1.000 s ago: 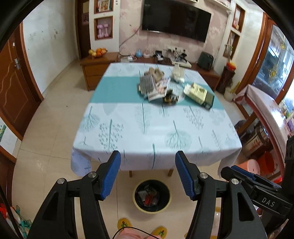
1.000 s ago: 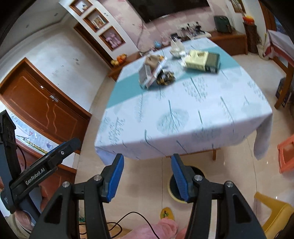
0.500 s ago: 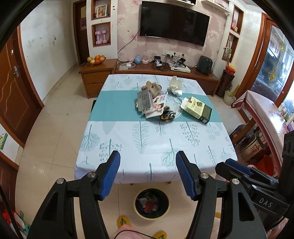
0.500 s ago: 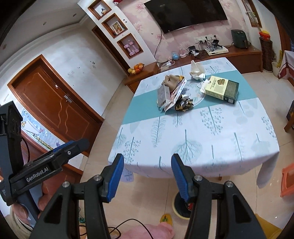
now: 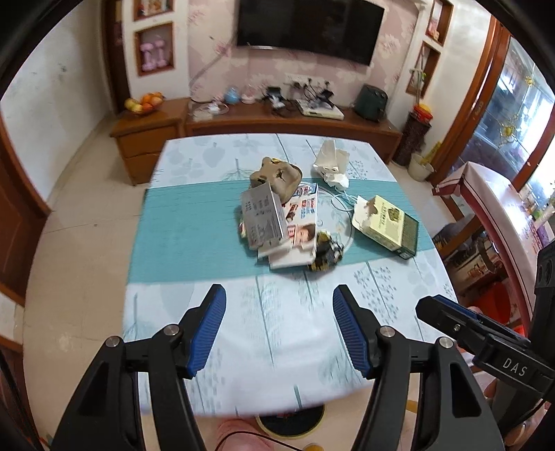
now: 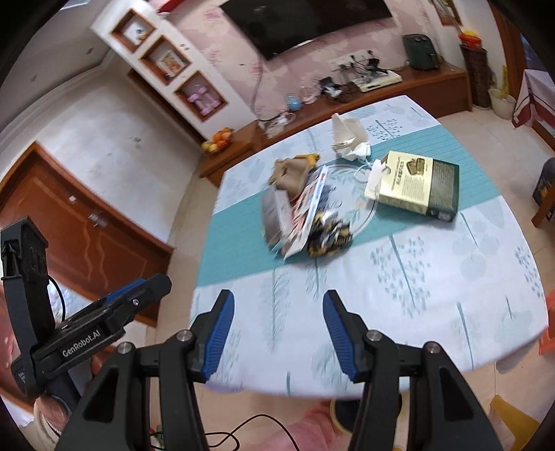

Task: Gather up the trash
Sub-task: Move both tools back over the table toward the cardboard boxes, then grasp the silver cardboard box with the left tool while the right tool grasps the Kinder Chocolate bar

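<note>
A living room with a wall-mounted television and a long wooden cabinet lies behind a cloth-covered surface, white with a tree print and a teal band across the middle. The trash sits in a loose cluster on and around that band. A grey printed carton leans tilted on a stack of glossy leaflets, with a crumpled brown paper bag just behind them. A dark yellow-and-black wrapper touches the leaflets' near right corner. To the right, a torn cream-and-green box lies flat, apart from the stack. Farther back, crumpled white paper rests near the far edge.

The left gripper hovers over the near part of the cloth, its blue-padded fingers spread apart with nothing between them. The right gripper hangs beside it, fingers likewise released and empty. Both are well short of the trash. Under the near edge, on the floor, the rim of a round bin peeks out.
</note>
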Action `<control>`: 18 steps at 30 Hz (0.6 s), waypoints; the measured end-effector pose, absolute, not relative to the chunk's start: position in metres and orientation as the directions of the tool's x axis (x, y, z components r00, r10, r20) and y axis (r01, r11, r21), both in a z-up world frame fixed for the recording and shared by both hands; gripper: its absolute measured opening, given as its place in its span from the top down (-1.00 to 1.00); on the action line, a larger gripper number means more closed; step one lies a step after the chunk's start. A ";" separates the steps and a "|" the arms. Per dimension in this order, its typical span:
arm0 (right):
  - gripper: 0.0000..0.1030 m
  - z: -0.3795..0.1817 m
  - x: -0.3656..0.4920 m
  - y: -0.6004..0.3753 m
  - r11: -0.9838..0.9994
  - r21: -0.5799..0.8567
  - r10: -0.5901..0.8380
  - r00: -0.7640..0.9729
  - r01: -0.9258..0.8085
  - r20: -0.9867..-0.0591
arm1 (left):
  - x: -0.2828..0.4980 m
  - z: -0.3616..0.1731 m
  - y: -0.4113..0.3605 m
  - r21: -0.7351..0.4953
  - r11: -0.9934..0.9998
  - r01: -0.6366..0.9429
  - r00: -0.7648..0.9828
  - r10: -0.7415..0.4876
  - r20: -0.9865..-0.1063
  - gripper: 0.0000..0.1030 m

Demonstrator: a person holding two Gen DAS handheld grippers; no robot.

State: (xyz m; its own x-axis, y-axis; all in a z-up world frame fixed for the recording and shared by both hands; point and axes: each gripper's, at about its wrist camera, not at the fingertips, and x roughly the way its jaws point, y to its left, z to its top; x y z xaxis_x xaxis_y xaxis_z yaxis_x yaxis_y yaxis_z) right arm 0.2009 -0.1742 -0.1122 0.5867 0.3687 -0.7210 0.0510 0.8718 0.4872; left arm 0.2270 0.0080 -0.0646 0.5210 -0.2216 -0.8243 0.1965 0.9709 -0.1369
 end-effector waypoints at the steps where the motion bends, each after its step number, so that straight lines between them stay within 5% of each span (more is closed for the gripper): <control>1: 0.01 -0.118 0.216 -0.173 0.869 0.491 0.366 0.578 0.070 -0.730 | 0.247 -0.072 0.009 -0.145 0.968 0.207 0.503 -0.232 -0.832 -0.23; 18: 0.19 -0.224 0.399 -0.167 0.859 0.428 0.288 0.424 0.282 -0.859 | 0.432 -0.196 0.014 -0.248 0.936 0.248 0.255 -0.310 -0.916 -0.23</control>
